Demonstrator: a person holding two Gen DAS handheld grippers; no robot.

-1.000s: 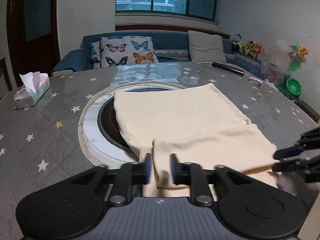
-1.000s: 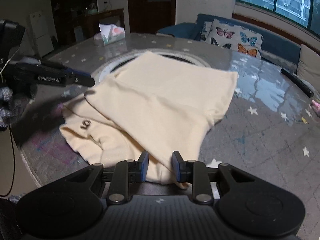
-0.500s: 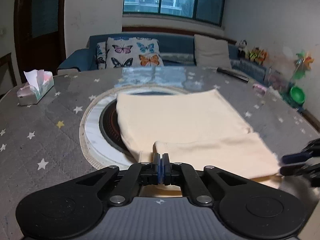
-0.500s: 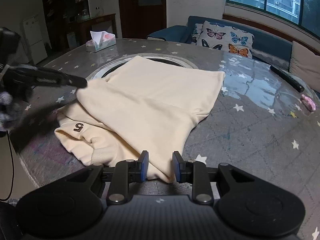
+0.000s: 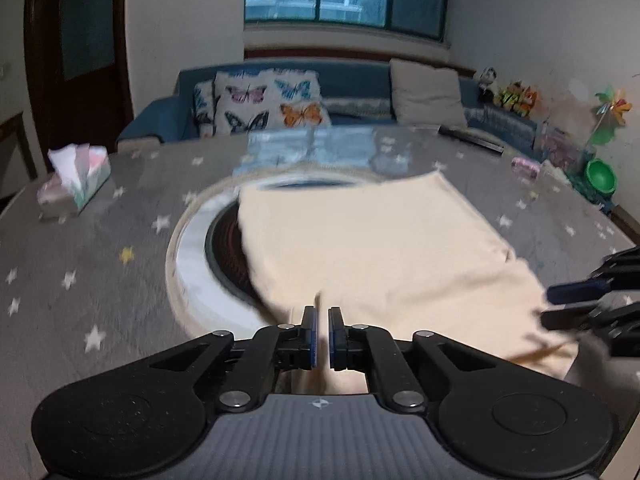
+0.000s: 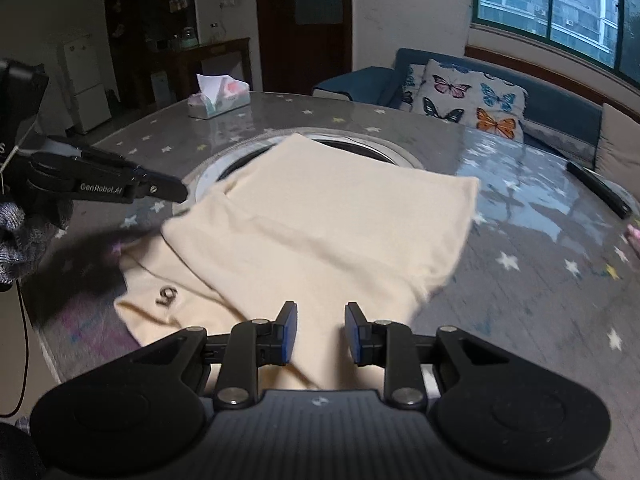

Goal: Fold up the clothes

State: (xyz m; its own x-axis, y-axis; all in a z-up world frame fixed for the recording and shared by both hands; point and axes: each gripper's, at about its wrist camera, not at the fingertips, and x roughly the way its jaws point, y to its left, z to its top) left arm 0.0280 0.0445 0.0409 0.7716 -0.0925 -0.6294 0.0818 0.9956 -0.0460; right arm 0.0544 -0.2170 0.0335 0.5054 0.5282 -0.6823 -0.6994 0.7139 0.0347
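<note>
A cream garment [image 5: 376,248] lies partly folded on the grey star-patterned table [image 5: 100,264], over the round inset in the middle; it also shows in the right wrist view [image 6: 320,232], with a "5" mark near its lower left. My left gripper [image 5: 320,330] is nearly shut, pinching a thin edge of the garment at its near corner. It appears from the side in the right wrist view [image 6: 168,190]. My right gripper [image 6: 318,330] is open, jaws apart over the garment's near edge. Its fingers [image 5: 576,292] show at the right of the left wrist view.
A tissue box [image 5: 76,182] stands at the table's far left, also in the right wrist view [image 6: 218,96]. A black remote [image 6: 596,188] lies at the far right. A blue sofa with butterfly cushions [image 5: 264,100] stands behind the table.
My left gripper closed on the garment's near edge and has lifted it slightly. My right gripper stayed open and moved further over the cloth.
</note>
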